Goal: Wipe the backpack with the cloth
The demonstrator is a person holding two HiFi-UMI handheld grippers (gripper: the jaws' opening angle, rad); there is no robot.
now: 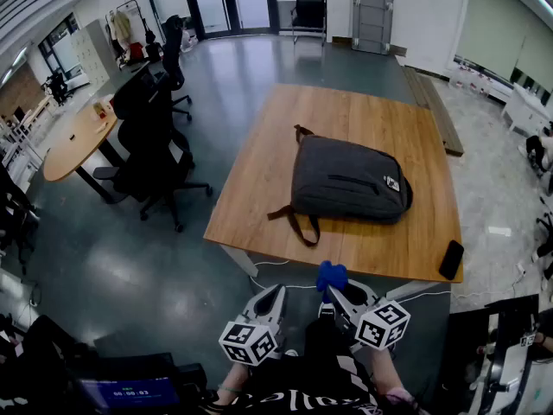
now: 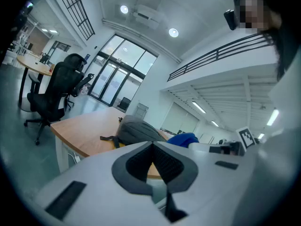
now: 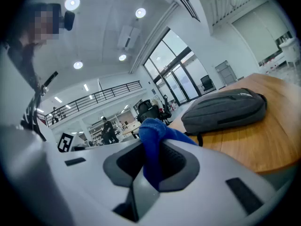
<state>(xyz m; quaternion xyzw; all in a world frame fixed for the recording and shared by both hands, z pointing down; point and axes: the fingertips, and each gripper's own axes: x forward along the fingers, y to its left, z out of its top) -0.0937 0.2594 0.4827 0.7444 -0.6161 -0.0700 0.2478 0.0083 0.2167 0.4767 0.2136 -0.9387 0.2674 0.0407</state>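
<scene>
A dark grey backpack (image 1: 347,180) lies flat on the wooden table (image 1: 259,180), its brown strap trailing toward the near edge. It also shows in the left gripper view as the backpack (image 2: 137,130) and in the right gripper view as the backpack (image 3: 225,108). My right gripper (image 1: 329,292) is shut on a blue cloth (image 1: 331,275), held below the table's near edge; up close the cloth (image 3: 153,147) bunches between the jaws. My left gripper (image 1: 278,293) hangs beside it, jaws shut with nothing in them (image 2: 153,150).
A black phone (image 1: 451,259) lies at the table's near right corner. Black office chairs (image 1: 155,150) and a round wooden table (image 1: 73,137) stand to the left. White cables (image 1: 276,279) run on the floor under the near edge.
</scene>
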